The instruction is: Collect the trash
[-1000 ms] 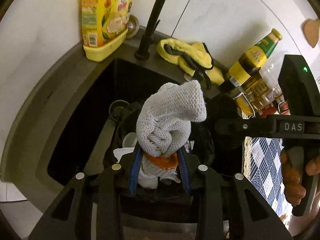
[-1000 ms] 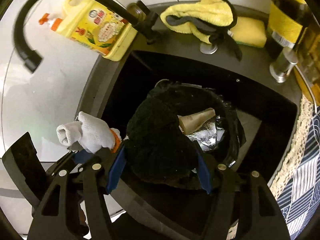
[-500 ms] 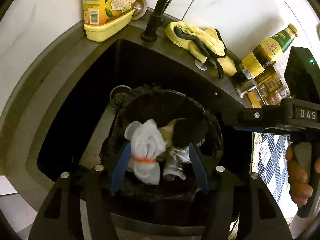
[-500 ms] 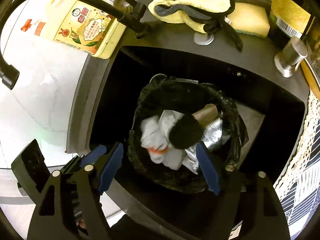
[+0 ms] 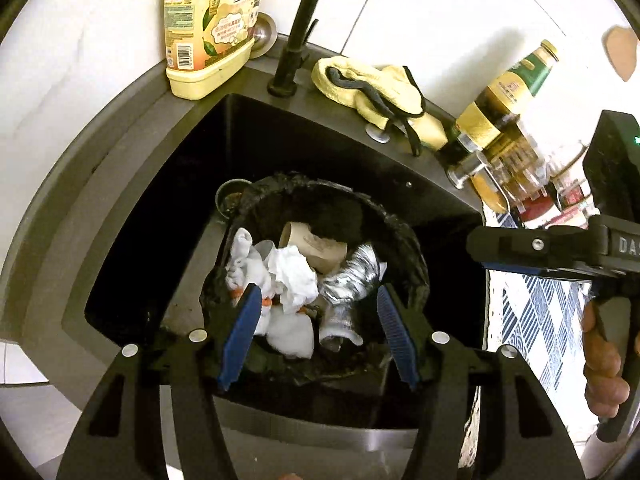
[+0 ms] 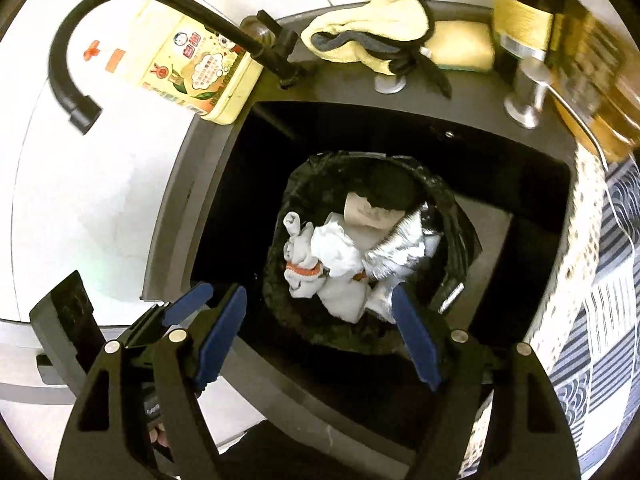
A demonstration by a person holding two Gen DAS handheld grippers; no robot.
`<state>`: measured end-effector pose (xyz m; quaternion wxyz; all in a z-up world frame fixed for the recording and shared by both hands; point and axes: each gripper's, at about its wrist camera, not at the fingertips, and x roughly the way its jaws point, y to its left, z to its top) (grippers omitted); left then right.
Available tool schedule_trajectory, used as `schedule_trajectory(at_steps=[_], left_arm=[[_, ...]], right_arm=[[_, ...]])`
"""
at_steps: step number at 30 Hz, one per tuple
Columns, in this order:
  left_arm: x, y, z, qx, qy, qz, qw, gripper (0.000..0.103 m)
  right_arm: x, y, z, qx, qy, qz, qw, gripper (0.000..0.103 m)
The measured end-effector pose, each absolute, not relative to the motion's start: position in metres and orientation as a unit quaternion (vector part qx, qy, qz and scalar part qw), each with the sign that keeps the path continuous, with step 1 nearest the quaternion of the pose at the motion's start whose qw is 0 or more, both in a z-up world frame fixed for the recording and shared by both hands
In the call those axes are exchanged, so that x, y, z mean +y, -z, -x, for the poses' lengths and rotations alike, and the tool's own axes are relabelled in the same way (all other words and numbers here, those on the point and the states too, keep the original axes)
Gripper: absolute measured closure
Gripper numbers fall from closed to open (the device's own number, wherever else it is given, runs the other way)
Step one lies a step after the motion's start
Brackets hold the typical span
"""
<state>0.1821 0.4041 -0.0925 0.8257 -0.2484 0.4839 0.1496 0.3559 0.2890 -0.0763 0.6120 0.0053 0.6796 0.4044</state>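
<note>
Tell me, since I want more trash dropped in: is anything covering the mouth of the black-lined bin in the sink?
Nothing visible does. The bin stands open-topped in the sink, with the white glove, crumpled paper and foil lying inside. Both claws hang open above it.

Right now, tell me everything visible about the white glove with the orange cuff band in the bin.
The white glove looks like knitted cotton with an orange cuff band. It lies crumpled and loose at the left of the black-lined trash bin standing in the sink, one fingertip poking upward. It rests against crumpled white paper and other white scraps. Neither gripper touches it.
</note>
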Motion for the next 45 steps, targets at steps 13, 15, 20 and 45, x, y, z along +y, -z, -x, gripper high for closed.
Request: schedule_trajectory(at_steps=[13,15,20,45], left_arm=[[0.349,0.059,-0.159,0.47,-0.151,0.219,0.842,0.034],[0.332,0.056,-0.154,0.471,-0.155,0.215,0.842,0.025],[0.294,0.051,-0.143,0.466,-0.166,0.216,0.842,0.012],[0.089,0.008,-0.083,0.403,-0.188,0.154,0.883,0.007]], right_arm=[[0.194,0.04,-0.337,0.658,-0.396,-0.05,0.639,0.028],[0.172,0.035,-0.338,0.652,-0.398,-0.053,0.643,0.028],[0.118,0.019,-0.332,0.62,-0.414,-0.03,0.666,0.028],[-0.164,-0.031,-0.252,0.472,-0.42,-0.019,0.775,0.005]])
